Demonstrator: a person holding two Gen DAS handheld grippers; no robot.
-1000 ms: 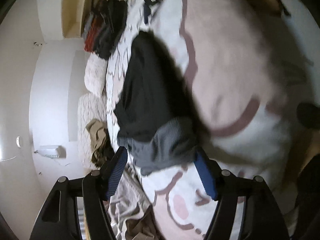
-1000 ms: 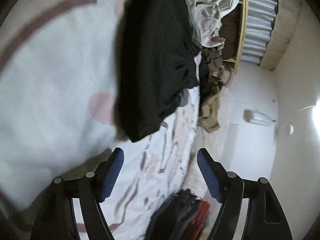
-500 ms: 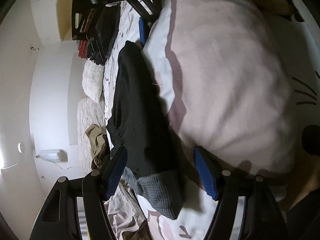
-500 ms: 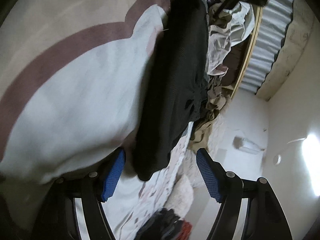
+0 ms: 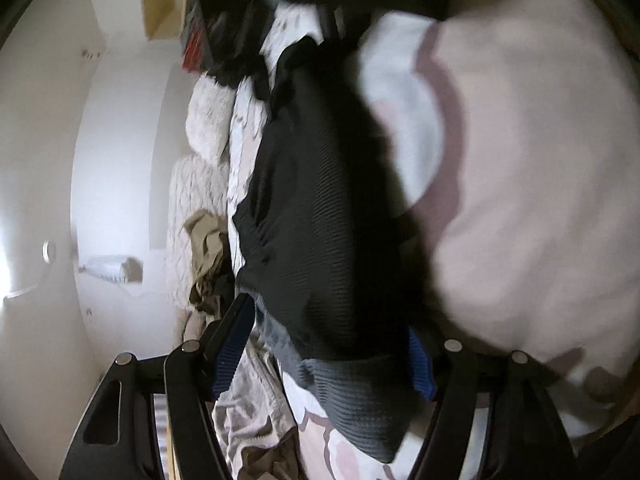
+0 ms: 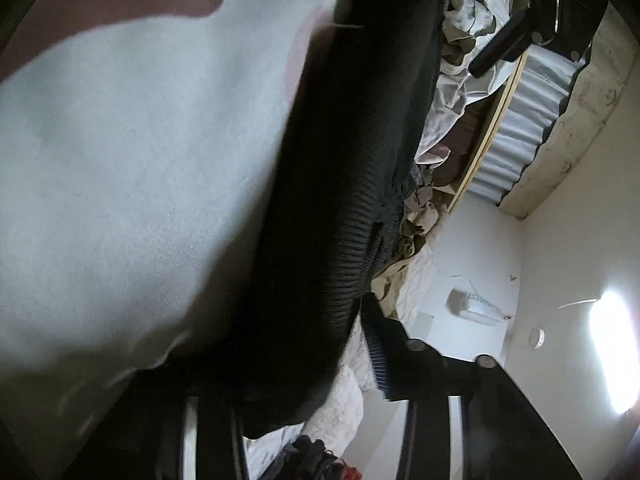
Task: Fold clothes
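A black ribbed garment [image 5: 320, 208] with a grey hem [image 5: 360, 396] lies stretched along a white and pink bed cover [image 5: 520, 180]. My left gripper [image 5: 328, 320] straddles the grey-hemmed end, and its blue pads [image 5: 234, 344] stand wide apart, open, without pressing the cloth. In the right wrist view the garment's other end [image 6: 340, 220] fills the space between the jaws of my right gripper [image 6: 304, 340], which are closing. One blue pad [image 6: 376, 344] sits just beside the cloth's edge, and the other finger is hidden behind the fabric.
Crumpled beige clothes [image 5: 208, 256] and quilted white pillows [image 5: 208, 128] lie along the wall side of the bed. A dark and red clothes pile [image 5: 212, 44] sits at the far end. More rumpled light fabric [image 6: 468, 80] lies past the garment.
Both grippers have come down onto the garment's two ends. The right jaws have narrowed around the black end. The left jaws keep the same width and now straddle the grey hem.
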